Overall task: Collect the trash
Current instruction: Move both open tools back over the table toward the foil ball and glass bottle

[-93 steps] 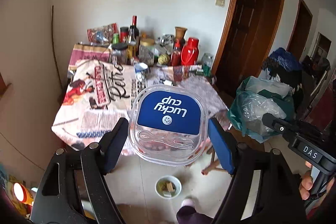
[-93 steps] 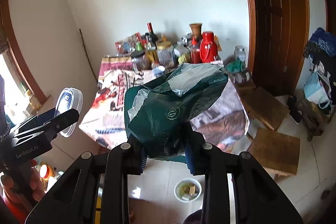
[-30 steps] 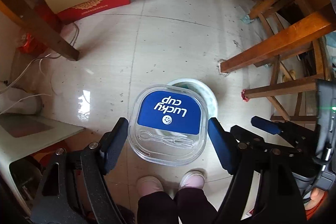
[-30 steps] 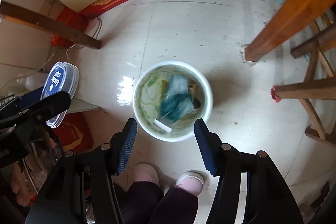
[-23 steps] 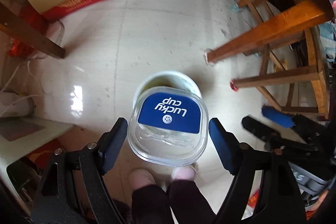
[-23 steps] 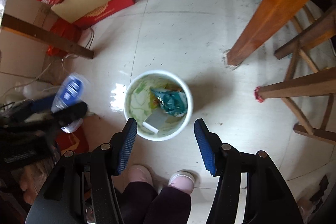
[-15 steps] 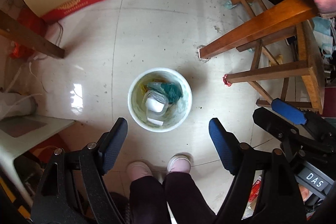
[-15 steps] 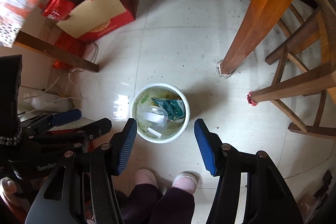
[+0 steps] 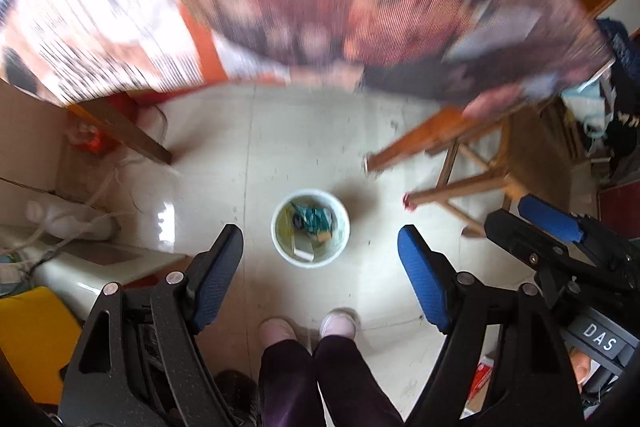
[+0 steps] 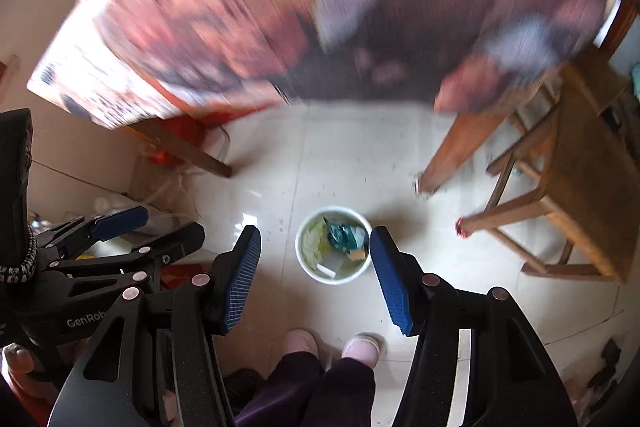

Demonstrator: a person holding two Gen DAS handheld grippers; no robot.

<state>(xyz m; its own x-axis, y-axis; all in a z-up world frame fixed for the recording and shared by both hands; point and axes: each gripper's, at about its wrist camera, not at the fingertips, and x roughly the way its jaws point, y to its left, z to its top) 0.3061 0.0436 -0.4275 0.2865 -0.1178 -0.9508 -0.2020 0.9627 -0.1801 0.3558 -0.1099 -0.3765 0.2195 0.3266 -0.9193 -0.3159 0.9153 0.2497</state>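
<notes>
A white trash bin (image 9: pixel 310 263) stands on the tiled floor below me; it also shows in the right wrist view (image 10: pixel 308 269). Inside lie a green plastic bag (image 9: pixel 314 219), also in the right wrist view (image 10: pixel 343 235), and other scraps. The clear cup is hard to make out among them. My left gripper (image 9: pixel 320 277) is open and empty, well above the bin. My right gripper (image 10: pixel 316 277) is open and empty too, also high above it. The right gripper shows at the right of the left wrist view (image 9: pixel 550 231); the left gripper shows at the left of the right wrist view (image 10: pixel 132 231).
The table's cloth-covered edge (image 9: pixel 340 7) is blurred across the top of both views. Wooden table legs (image 9: pixel 120 131) and stools (image 10: pixel 580 163) stand around the bin. The person's pink shoes (image 9: pixel 308 327) are just behind it. A white appliance with cables (image 9: pixel 80 247) sits at left.
Both grippers have risen and tilted up, so the bin looks smaller and the table edge has come into view. Earlier the left gripper let the clear cup fall into the bin.
</notes>
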